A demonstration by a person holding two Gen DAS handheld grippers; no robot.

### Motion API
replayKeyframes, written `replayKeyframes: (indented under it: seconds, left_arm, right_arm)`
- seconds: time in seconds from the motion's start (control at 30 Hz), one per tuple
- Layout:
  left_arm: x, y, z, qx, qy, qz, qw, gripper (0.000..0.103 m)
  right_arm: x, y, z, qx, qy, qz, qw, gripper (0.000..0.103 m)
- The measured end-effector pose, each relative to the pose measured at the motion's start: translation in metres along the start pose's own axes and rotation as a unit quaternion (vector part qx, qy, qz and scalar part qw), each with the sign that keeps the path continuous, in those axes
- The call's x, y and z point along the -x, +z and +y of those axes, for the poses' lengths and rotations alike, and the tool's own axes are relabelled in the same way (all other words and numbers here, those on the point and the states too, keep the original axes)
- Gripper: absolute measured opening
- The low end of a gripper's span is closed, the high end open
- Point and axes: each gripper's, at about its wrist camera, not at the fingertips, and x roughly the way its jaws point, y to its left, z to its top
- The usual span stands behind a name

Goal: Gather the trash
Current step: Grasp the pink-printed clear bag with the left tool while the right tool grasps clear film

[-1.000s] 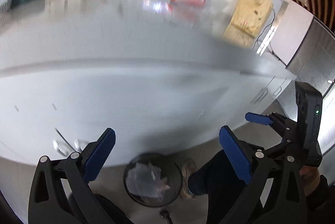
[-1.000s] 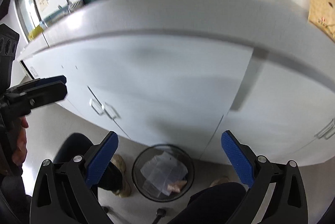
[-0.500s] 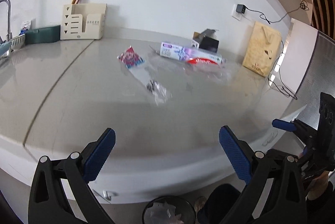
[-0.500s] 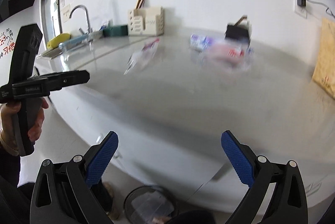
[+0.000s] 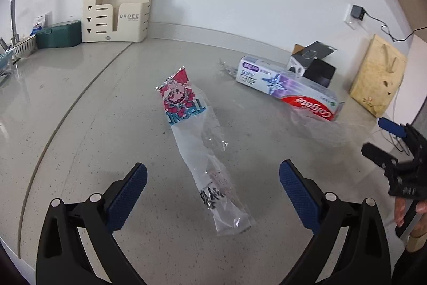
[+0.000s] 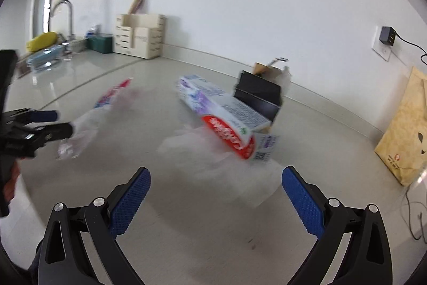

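Note:
A clear plastic wrapper with a pink printed end (image 5: pixel 196 135) lies flat on the grey counter (image 5: pixel 80 125), its near end reaching between the fingers of my open left gripper (image 5: pixel 212 194). A toothpaste box (image 5: pixel 288 90) lies further right, beside an open black box (image 5: pixel 312 63). In the right wrist view the toothpaste box (image 6: pixel 226 117) and a crumpled clear plastic film (image 6: pixel 213 154) lie ahead of my open right gripper (image 6: pixel 216 197), which holds nothing. The wrapper (image 6: pixel 90 119) appears blurred at the left there.
A cream organizer (image 5: pixel 117 15), a green box (image 5: pixel 60 34) and a sink tap (image 5: pixel 9 15) stand at the back left. A yellow paper bag (image 5: pixel 379 77) leans on the wall at right, near cables (image 6: pixel 413 215). A hand holds the other gripper (image 5: pixel 403 173).
Both grippers rose from facing the cabinet front and the floor bin to above the counter, then moved closer to the wrapper and toothpaste box. Both stayed open.

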Motion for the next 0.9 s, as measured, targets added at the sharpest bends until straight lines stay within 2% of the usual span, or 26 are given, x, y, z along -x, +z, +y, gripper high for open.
replayKeyframes:
  seconds: [0.03, 0.1, 0.23, 0.27, 0.33, 0.37, 0.4, 0.43, 0.53, 0.57, 0.6, 0.67, 0.9]
  left_arm:
    - [-0.003, 0.001, 0.001, 0.004, 0.002, 0.004, 1.0, 0.099]
    - [-0.009, 0.002, 0.001, 0.011, 0.004, 0.015, 0.9998, 0.097]
    - [-0.021, 0.003, -0.007, -0.006, 0.029, 0.025, 0.9992, 0.088]
    - [-0.025, 0.003, -0.009, -0.009, 0.032, 0.033, 0.9989, 0.084]
    - [-0.03, 0.003, -0.01, -0.005, 0.027, 0.045, 0.9986, 0.066]
    - [-0.032, 0.003, -0.011, -0.005, 0.024, 0.048, 0.9985, 0.06]
    - [-0.033, 0.003, -0.012, -0.006, 0.02, 0.046, 0.9987, 0.046]
    - [-0.033, 0.003, -0.013, -0.008, 0.019, 0.044, 0.9988, 0.035]
    - [-0.032, 0.001, -0.019, -0.019, 0.006, 0.04, 0.999, 0.016]
    - [-0.031, 0.0, -0.019, -0.02, 0.002, 0.039, 0.999, 0.012]
    - [-0.029, 0.0, -0.02, -0.02, 0.0, 0.035, 0.9992, 0.006]
    - [-0.025, -0.001, -0.02, -0.02, -0.008, 0.03, 0.9993, 0.005]
    - [-0.003, -0.006, -0.015, -0.012, -0.017, 0.008, 0.9998, 0.004]
  right_arm:
    - [-0.01, 0.005, -0.003, 0.004, 0.002, 0.019, 1.0, 0.099]
    - [-0.022, 0.009, -0.005, 0.014, 0.005, 0.029, 0.999, 0.099]
    - [-0.04, 0.013, -0.01, 0.017, 0.001, 0.051, 0.999, 0.099]
    - [-0.043, 0.012, -0.011, 0.015, 0.0, 0.056, 0.998, 0.099]
    - [-0.05, 0.011, -0.017, 0.004, 0.002, 0.066, 0.998, 0.098]
    - [-0.052, 0.01, -0.019, -0.003, 0.004, 0.069, 0.998, 0.091]
    - [-0.054, 0.008, -0.022, -0.011, 0.016, 0.074, 0.997, 0.083]
    - [-0.054, 0.007, -0.023, -0.015, 0.022, 0.079, 0.997, 0.066]
    - [-0.061, 0.003, -0.03, -0.034, 0.031, 0.098, 0.994, 0.045]
    - [-0.061, 0.002, -0.032, -0.037, 0.028, 0.1, 0.994, 0.04]
    - [-0.06, 0.0, -0.034, -0.04, 0.025, 0.1, 0.994, 0.029]
    - [-0.058, -0.001, -0.038, -0.051, 0.036, 0.099, 0.993, 0.014]
    - [-0.035, -0.003, -0.045, -0.077, 0.051, 0.079, 0.993, 0.008]
